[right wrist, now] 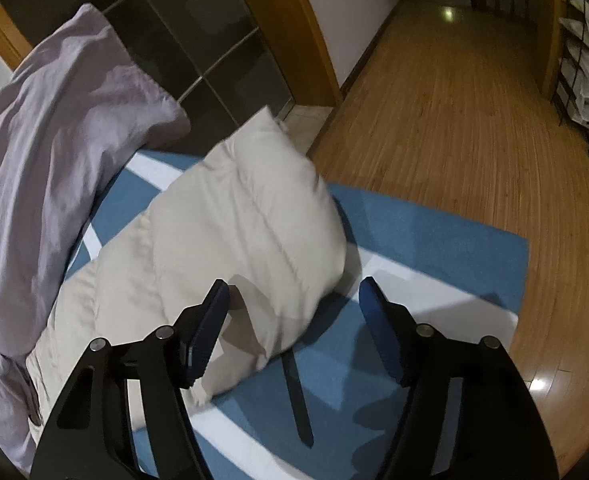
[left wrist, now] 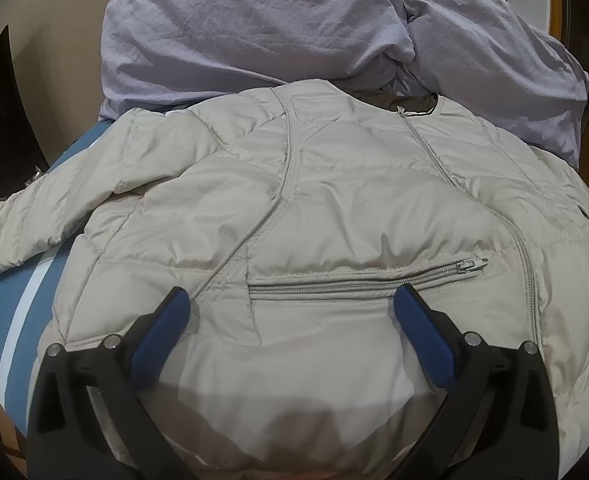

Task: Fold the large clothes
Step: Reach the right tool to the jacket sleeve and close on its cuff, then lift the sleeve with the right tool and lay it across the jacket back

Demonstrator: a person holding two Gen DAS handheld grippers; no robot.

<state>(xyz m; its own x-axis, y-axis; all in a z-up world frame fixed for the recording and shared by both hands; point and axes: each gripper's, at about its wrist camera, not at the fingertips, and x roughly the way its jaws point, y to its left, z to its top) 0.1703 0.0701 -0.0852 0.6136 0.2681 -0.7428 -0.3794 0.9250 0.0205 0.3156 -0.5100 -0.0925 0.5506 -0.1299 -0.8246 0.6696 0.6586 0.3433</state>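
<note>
1. The left tool (left wrist: 292,300) tips downward over a puffy cream jacket (left wrist: 334,208); its two blue pads (left wrist: 422,332) stand far apart, one on each side of the pocket zip (left wrist: 358,278); the tool is wide open and holds nothing; I cannot tell if the pads touch the cloth.
2. The jacket lies flat with its front up on a blue mat with white stripes (left wrist: 18,312); its long front zip (left wrist: 522,240) is done up and runs from the neck down toward the right side of the left wrist view; one sleeve (left wrist: 42,220) sticks out to the left over the mat.
3. A big heap of pale purple cloth (left wrist: 254,28) lies just behind the jacket, touching its top edge.
4. The right tool (right wrist: 294,300) also tips downward; its pads (right wrist: 210,328) are partly open with a gap between them; nothing is pinched; only blue mat (right wrist: 434,236) shows in the gap.
5. The jacket's other sleeve (right wrist: 230,216) lies just ahead of this tool; the left pad sits over the sleeve's edge; the sleeve looks blurry.
6. The purple cloth (right wrist: 50,140) is on the left in this view; beyond the mat is a wooden floor (right wrist: 454,112).
</note>
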